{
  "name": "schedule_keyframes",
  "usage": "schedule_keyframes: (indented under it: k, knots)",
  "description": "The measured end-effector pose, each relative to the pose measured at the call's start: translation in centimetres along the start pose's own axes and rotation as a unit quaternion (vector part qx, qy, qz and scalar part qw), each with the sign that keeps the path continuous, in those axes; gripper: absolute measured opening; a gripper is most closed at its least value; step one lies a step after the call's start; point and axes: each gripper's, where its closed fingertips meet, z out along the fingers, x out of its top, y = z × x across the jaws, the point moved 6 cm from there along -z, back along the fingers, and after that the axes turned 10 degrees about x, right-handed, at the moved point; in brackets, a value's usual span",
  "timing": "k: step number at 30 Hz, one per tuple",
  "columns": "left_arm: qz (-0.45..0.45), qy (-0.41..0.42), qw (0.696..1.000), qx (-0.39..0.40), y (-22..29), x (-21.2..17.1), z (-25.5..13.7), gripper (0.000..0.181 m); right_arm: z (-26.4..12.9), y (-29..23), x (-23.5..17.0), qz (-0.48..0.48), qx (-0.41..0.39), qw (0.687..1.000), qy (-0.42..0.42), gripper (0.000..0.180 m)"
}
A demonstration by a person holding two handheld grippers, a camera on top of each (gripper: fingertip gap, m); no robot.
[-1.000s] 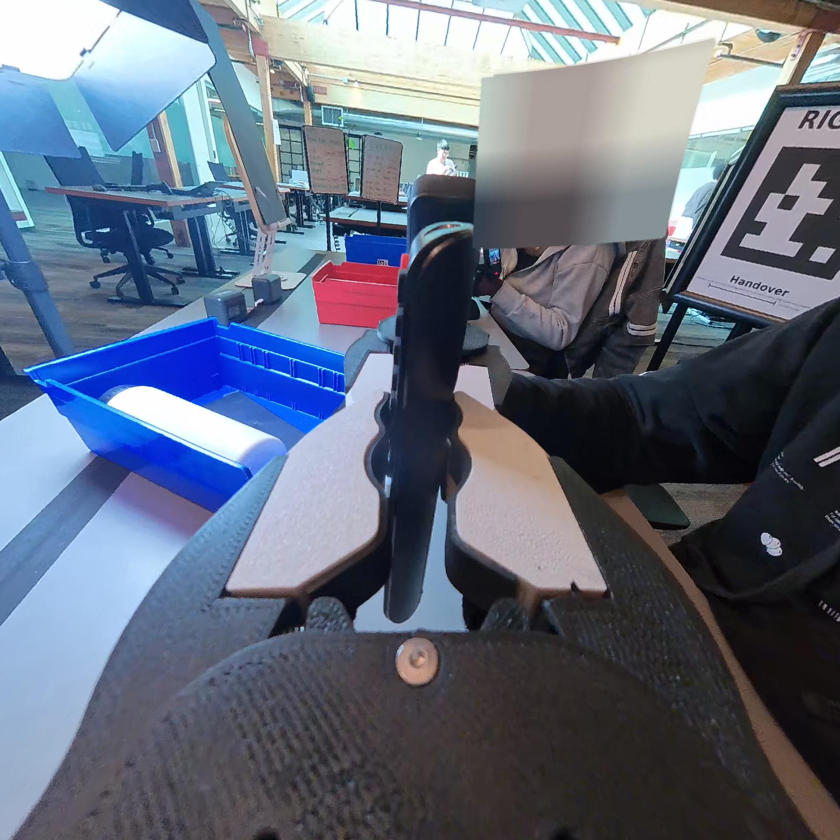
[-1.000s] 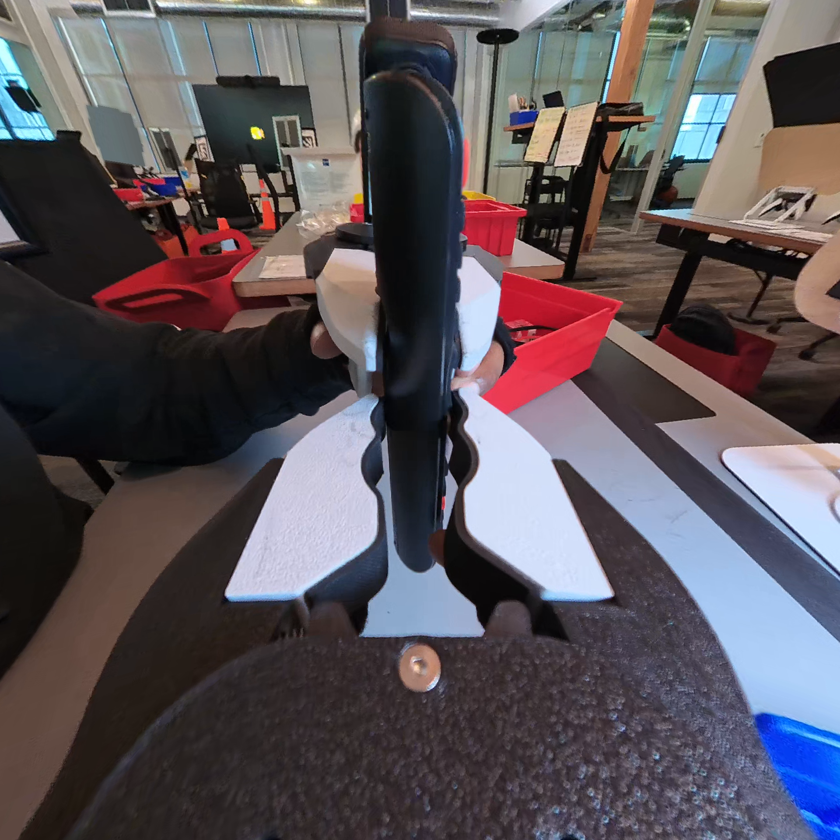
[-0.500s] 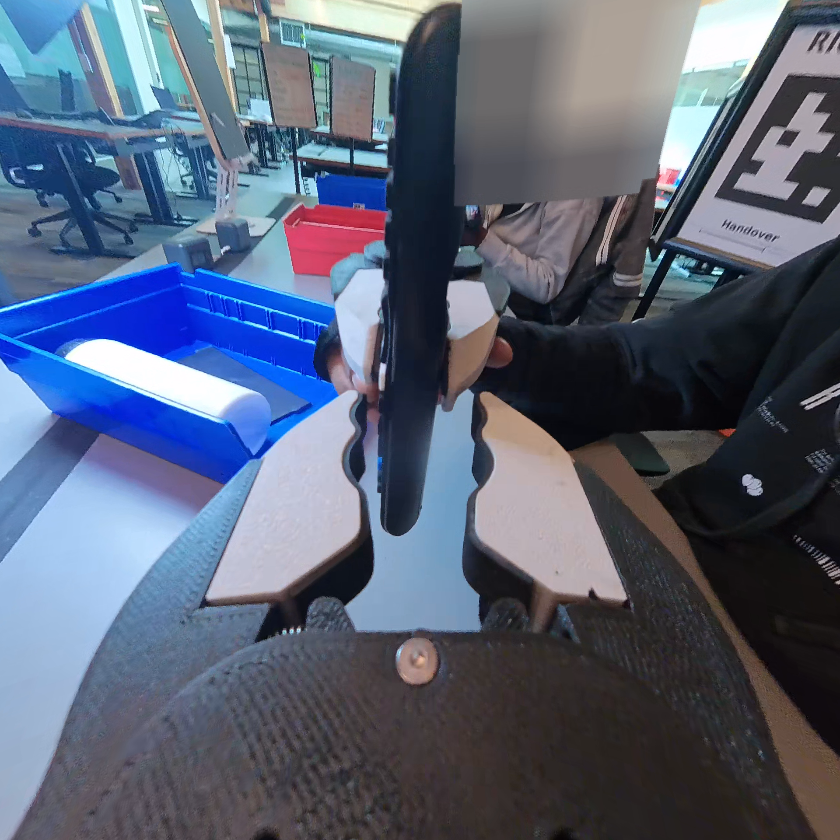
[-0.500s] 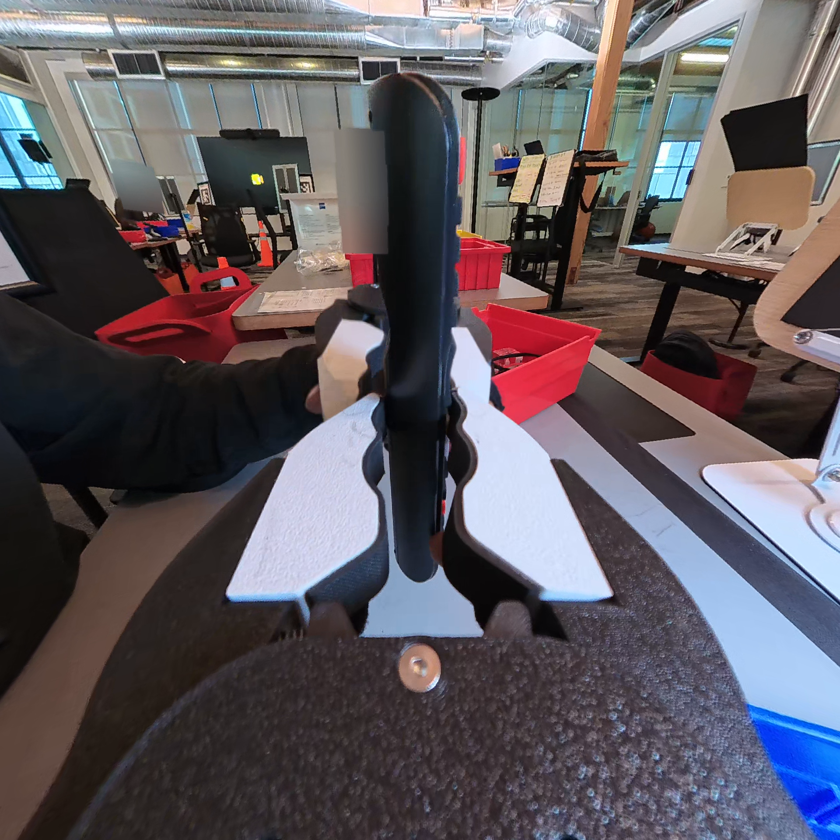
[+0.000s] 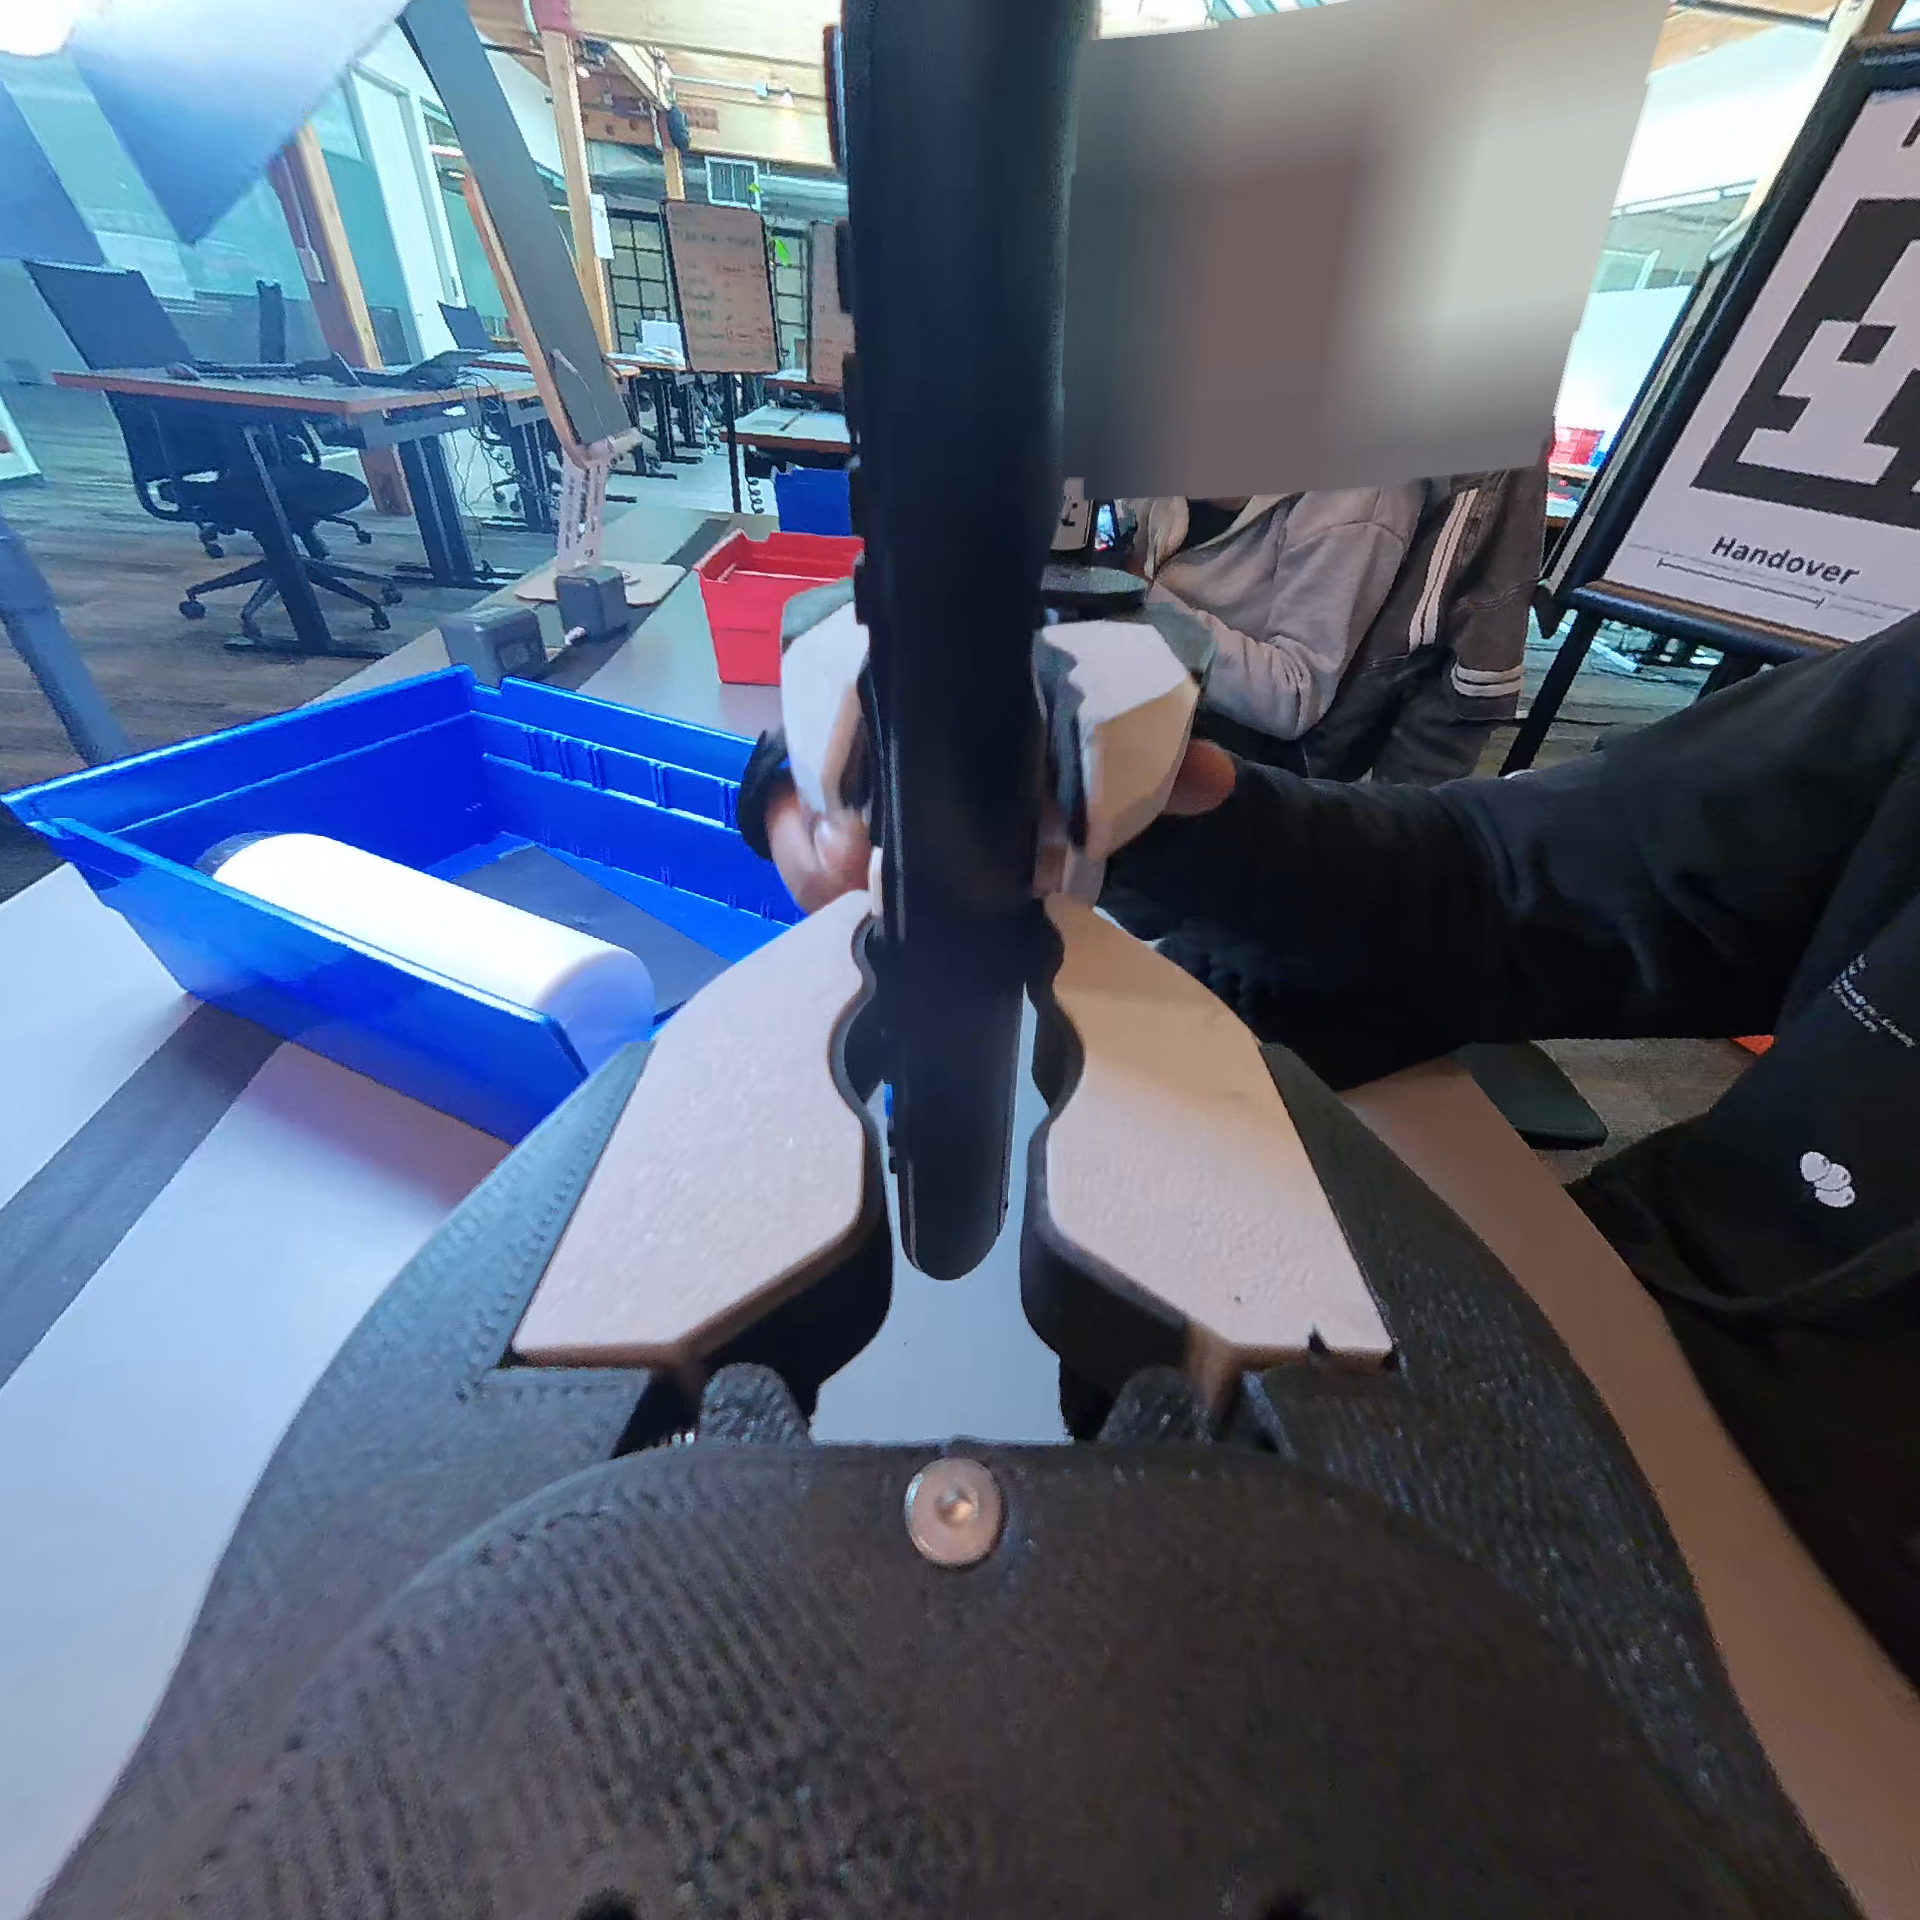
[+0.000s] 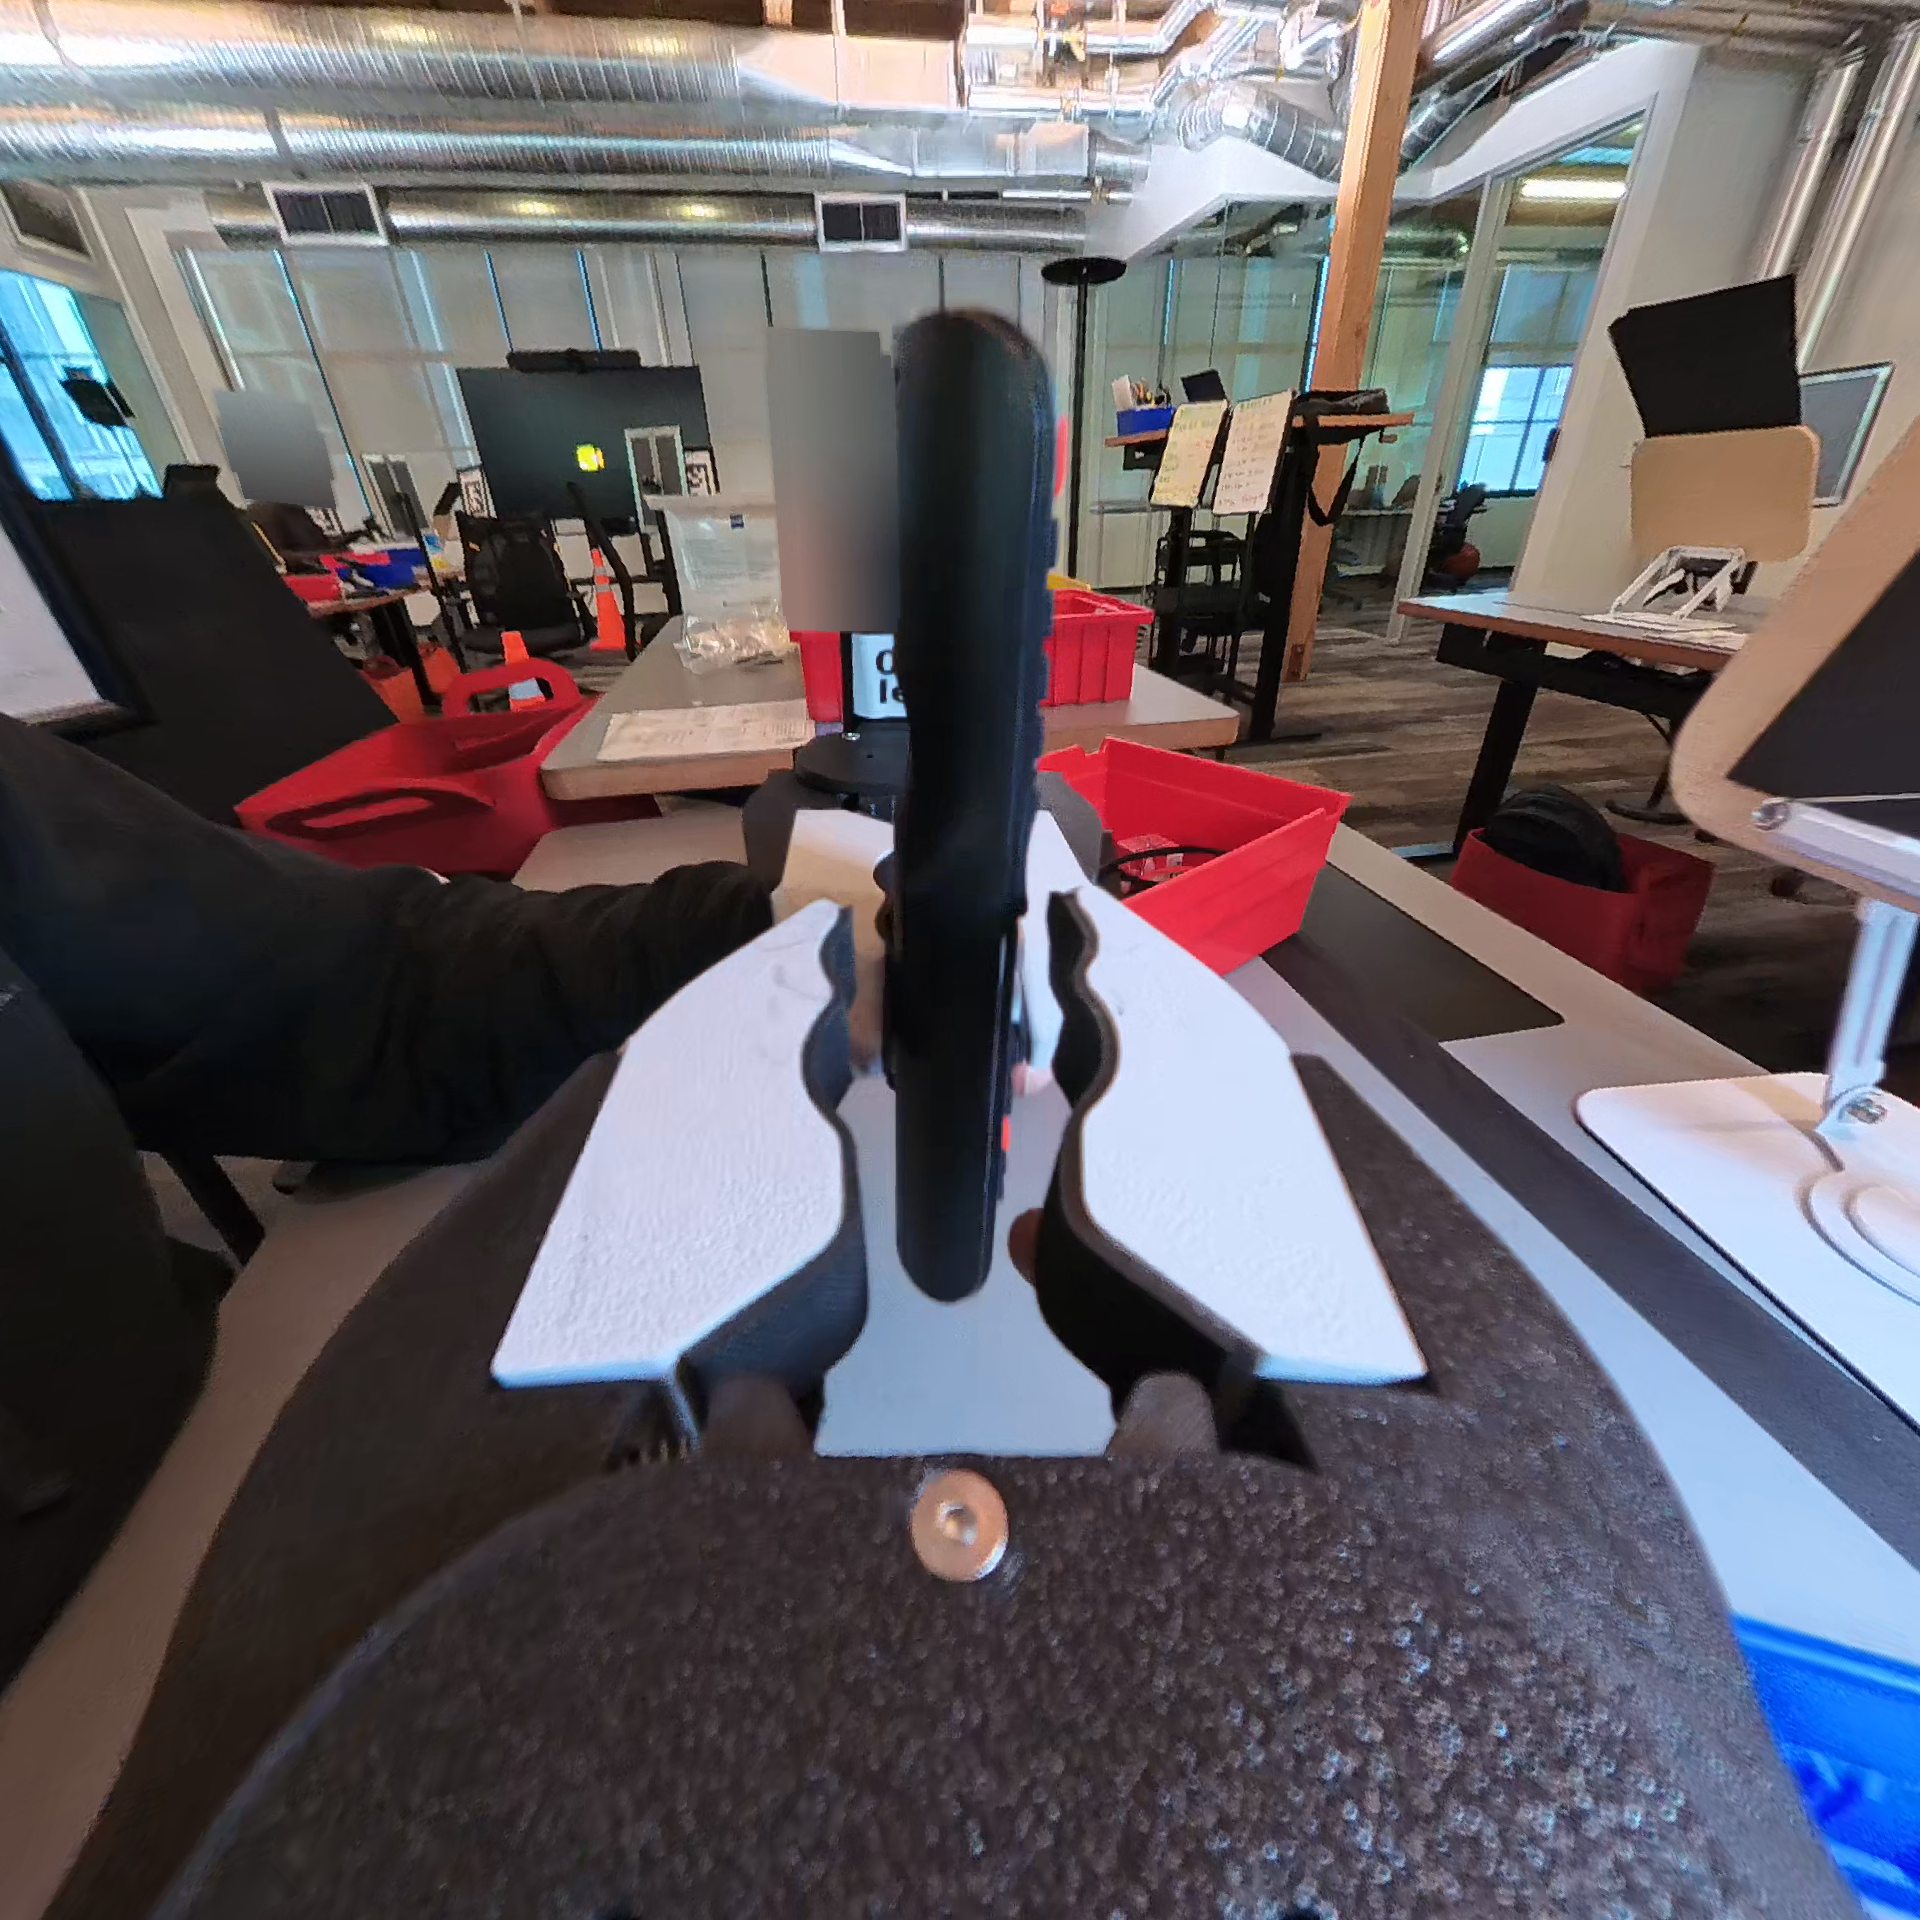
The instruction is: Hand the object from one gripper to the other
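Observation:
A long black object (image 5: 956, 623), seen edge on, stands upright between both grippers above the grey table. My left gripper (image 5: 951, 925) is shut on its lower end, with both pale fingers pressed against its sides. In the right wrist view the object (image 6: 966, 727) stands in the gap of my right gripper (image 6: 945, 909), which is open with a slit showing on each side. The right gripper also shows in the left wrist view (image 5: 977, 727), its fingers spread beside the object. The left gripper shows behind the object in the right wrist view (image 6: 935, 852).
A blue bin (image 5: 343, 987) with a white roll (image 5: 436, 925) sits to the left. A red bin (image 6: 1226, 831) stands beyond the grippers. A white stand base (image 6: 1766, 1174) lies on the right. A black sleeve (image 5: 1507, 883) reaches in, a framed sign (image 5: 1818, 364) stands behind it, and a seated person (image 5: 1330, 603) is beyond. The grippers are tip to tip, or close to it.
Both grippers held the object a second ago. The left gripper opened, then shut on it again. The right gripper, shut until now, has opened.

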Motion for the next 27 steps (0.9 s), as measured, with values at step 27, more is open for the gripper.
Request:
schedule_keyframes:
  k: [27]
  knots:
    - [-0.026, 0.009, 0.999, -0.028, 0.2, 1.6, -1.8, 0.047, 0.5, 0.2, -1.6, -0.004, 0.009, 1.000, -0.030, 0.025]
